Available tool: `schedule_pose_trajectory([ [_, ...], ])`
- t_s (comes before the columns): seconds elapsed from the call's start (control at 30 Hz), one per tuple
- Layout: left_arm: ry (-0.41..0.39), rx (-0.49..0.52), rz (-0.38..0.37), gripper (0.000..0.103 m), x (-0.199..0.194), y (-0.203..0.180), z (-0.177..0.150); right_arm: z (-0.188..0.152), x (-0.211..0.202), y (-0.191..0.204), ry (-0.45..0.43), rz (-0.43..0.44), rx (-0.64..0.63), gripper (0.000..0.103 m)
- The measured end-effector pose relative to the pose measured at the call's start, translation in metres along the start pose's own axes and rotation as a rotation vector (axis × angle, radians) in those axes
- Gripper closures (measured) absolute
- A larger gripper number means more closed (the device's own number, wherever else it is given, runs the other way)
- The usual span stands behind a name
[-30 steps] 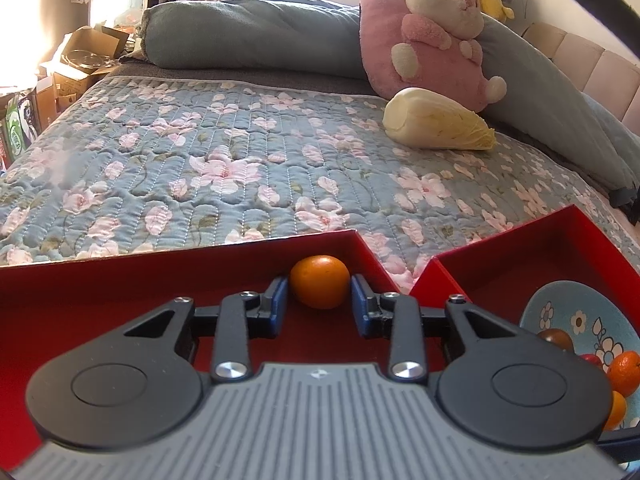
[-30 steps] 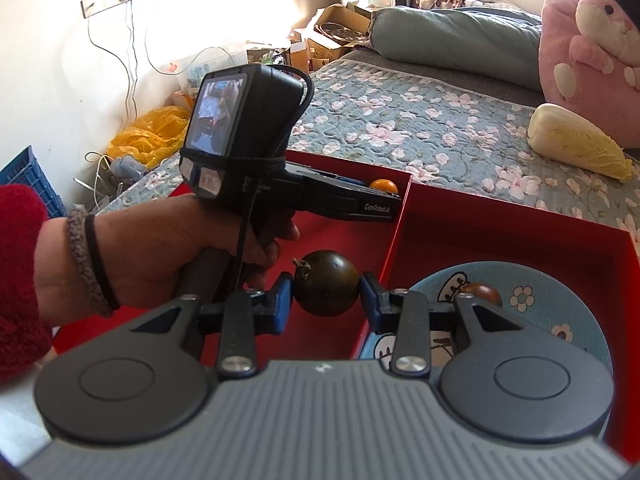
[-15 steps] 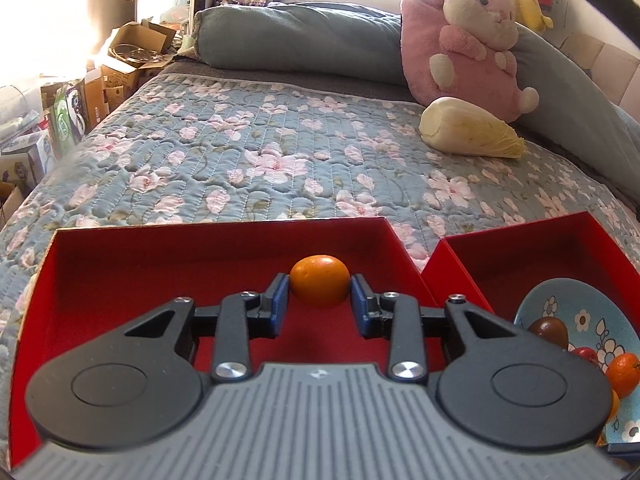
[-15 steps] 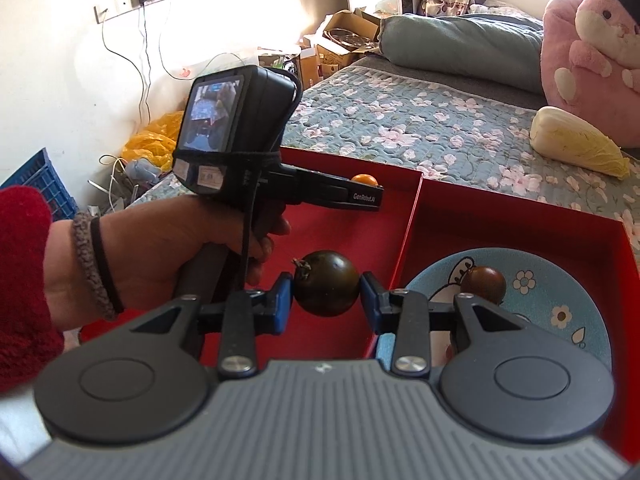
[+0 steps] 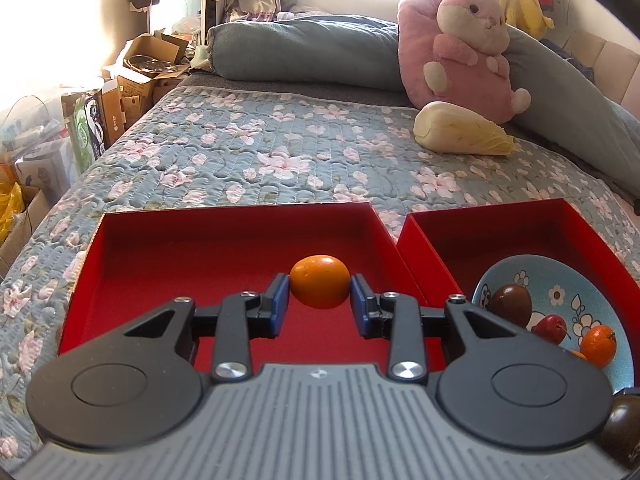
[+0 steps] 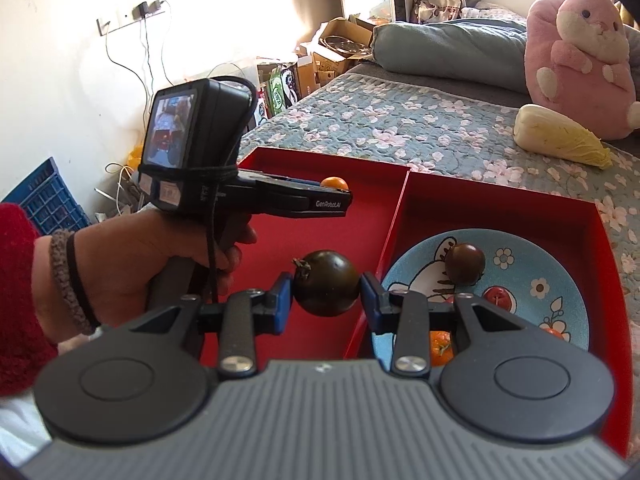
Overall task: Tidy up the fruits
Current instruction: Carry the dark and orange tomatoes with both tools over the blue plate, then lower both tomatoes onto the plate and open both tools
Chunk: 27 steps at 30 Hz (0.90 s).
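- Orange citrus, a small orange fruit, sits pinched between the blue pads of the left gripper, both pads touching its sides; it is carried above the floor of the left red tray.
- In the right wrist view the same orange fruit shows at the tip of the left gripper, which the left hand holds by its handle, over the left red tray.
- Dark, nearly brown-green, a tomato is clamped between the pads of the right gripper, its stem pointing to the gripper's left. It hangs over the left tray, just left of the wall that the two trays share.
- To the right of the right gripper lies the right red tray with a blue plate in it. On the plate are a second dark tomato, a small red fruit and a mandarin partly hidden behind the gripper's linkage.
- From the left gripper the blue plate is ahead and to the right, with the second dark tomato, the small red fruit and a mandarin.
- Both trays rest on a floral quilt on the bed; far beyond the grippers lie a cabbage and a pink plush rabbit.
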<state>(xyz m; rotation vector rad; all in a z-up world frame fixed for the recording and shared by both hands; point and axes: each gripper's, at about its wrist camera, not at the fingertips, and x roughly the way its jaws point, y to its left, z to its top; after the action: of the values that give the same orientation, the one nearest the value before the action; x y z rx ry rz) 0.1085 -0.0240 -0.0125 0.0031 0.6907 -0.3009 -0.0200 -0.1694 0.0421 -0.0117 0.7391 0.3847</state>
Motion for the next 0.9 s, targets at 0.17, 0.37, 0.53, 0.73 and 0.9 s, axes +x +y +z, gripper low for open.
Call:
schedule_pose_trajectory([
  [0.17,-0.015,-0.015,-0.016,0.065,-0.018,-0.006,-0.003,-0.005,-0.011,-0.009,-0.006,-0.019,0.014,0.063],
  [0.37,-0.059,0.014,-0.106,0.065,-0.042,-0.032,-0.004,-0.022,-0.018,-0.042,0.012,-0.098,0.078,0.063],
  [0.53,-0.050,0.069,-0.190,0.064,-0.045,-0.061,-0.011,-0.033,-0.020,-0.078,0.013,-0.201,0.151,0.063],
  [0.73,-0.010,0.211,-0.271,0.064,-0.033,-0.095,-0.026,-0.030,-0.004,-0.112,0.019,-0.275,0.190,0.063],
  [0.9,0.018,0.275,-0.279,0.064,-0.015,-0.109,-0.033,-0.020,0.022,-0.131,0.036,-0.314,0.210,0.063],
])
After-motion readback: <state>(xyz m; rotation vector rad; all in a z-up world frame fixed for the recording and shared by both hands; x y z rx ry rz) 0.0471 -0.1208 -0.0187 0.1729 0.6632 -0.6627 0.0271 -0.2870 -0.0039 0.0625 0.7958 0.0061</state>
